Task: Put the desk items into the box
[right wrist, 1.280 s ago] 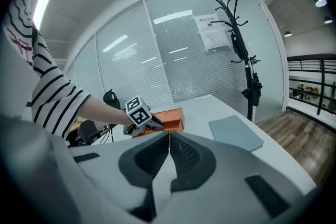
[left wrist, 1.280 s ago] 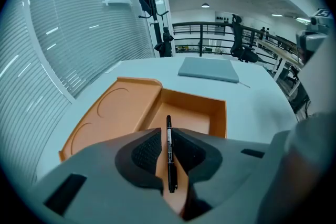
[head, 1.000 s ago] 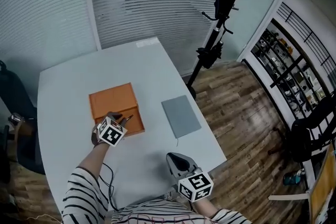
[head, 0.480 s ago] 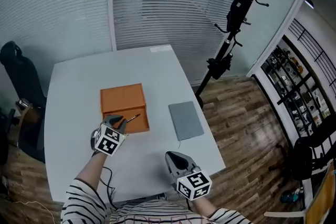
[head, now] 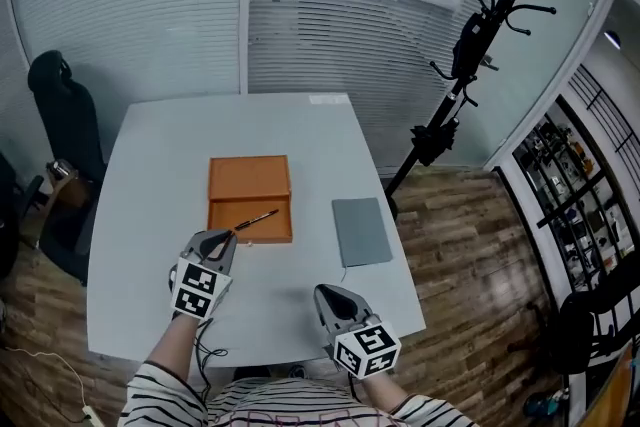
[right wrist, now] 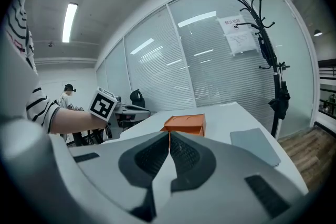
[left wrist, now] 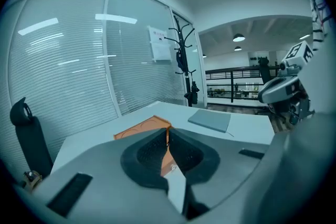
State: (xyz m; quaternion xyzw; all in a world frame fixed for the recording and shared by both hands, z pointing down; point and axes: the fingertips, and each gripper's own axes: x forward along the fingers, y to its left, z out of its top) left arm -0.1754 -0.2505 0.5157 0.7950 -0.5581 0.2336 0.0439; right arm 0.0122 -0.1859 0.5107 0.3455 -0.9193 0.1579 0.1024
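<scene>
An orange box (head: 250, 183) sits at the middle of the white table (head: 150, 175). My left gripper (head: 226, 237) is just in front of the box's near left corner, shut on a thin dark pen (head: 258, 219). The pen slants up and right over the box's front part. In the left gripper view the jaws (left wrist: 167, 136) are closed on the pen's thin shaft, with the box (left wrist: 142, 127) beyond. My right gripper (head: 326, 295) hovers near the table's front edge, shut with nothing in it (right wrist: 169, 139). A grey notebook (head: 361, 231) lies flat to the right of the box.
A black coat stand (head: 470, 45) rises off the table's far right corner, over wood floor (head: 460, 245). A black office chair (head: 62, 115) stands at the left. Glass walls with blinds (head: 300, 5) lie behind the table.
My left gripper has drawn back toward me with the pen, from over the box's front left part to just in front of it. The head view has swung. The right gripper stays put.
</scene>
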